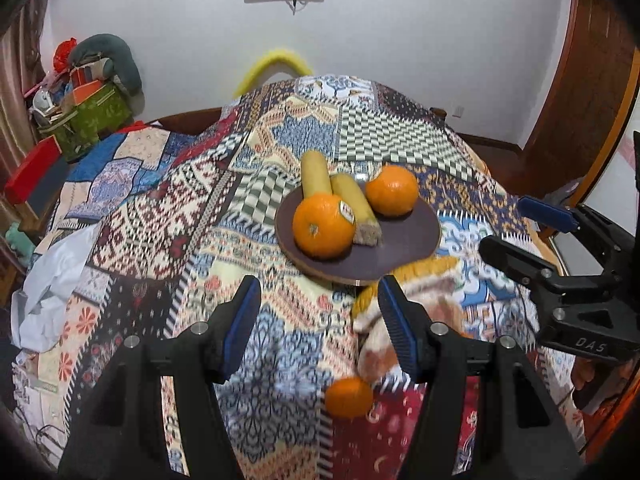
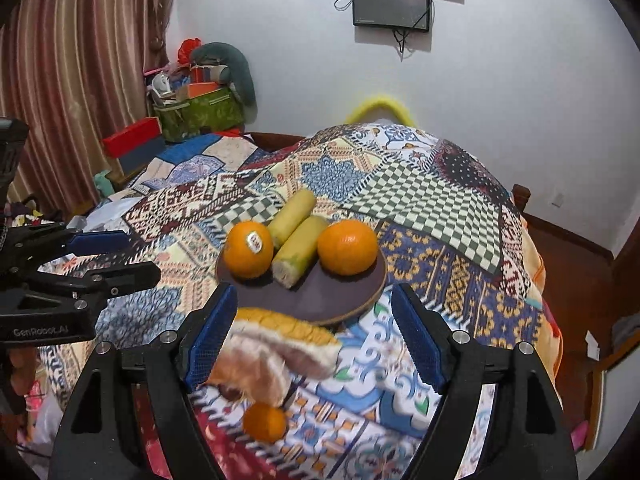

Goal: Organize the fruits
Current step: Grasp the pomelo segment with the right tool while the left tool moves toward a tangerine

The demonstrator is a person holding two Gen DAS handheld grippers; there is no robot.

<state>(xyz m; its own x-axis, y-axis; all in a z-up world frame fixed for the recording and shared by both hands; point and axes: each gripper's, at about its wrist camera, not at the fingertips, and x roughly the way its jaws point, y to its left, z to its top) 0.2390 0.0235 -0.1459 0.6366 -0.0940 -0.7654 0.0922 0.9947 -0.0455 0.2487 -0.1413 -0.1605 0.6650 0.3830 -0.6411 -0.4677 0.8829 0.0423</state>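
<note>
Matt dark plate (image 1: 404, 240) on woven patchwork cloth (image 1: 160, 220)

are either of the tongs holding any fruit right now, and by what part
No. The left tongs and right tongs are both open with nothing between the pads. The small orange lies loose on the quilt.
</note>
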